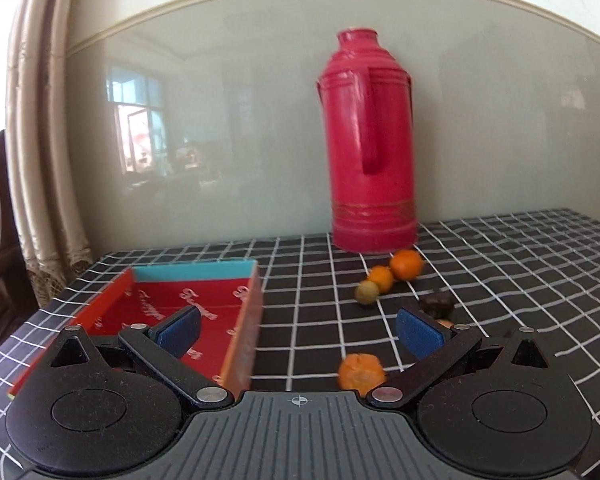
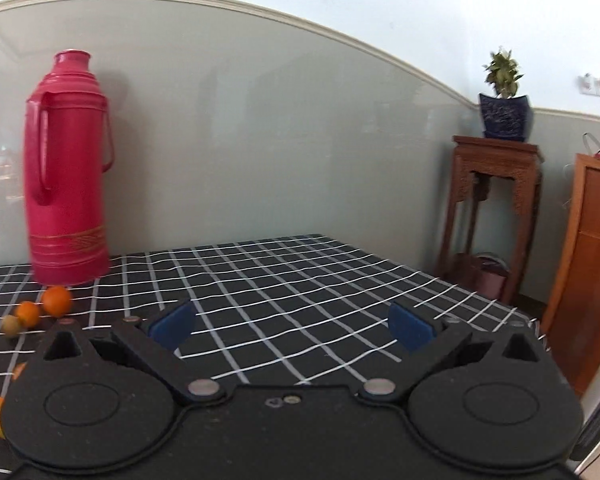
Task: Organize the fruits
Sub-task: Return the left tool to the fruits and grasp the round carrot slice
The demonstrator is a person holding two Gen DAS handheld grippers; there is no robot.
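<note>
Nothing sorted yet: your red box (image 1: 204,312) sits empty.
Both your left gripper (image 1: 298,330) and right gripper (image 2: 292,326) gape wide, holding nothing; the oranges (image 1: 407,265) lie loose on the checked cloth (image 1: 520,264) beside the thermos (image 1: 370,140).

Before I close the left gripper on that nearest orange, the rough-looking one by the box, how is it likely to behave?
The nearest orange is round and sits loose on the flat checked cloth, so a nudge would probably roll it. Its surface looks uneven, possibly partly peeled, so it may be soft; squeeze gently. The left gripper stands open wide enough, and the red box beside it is a short carry.
</note>
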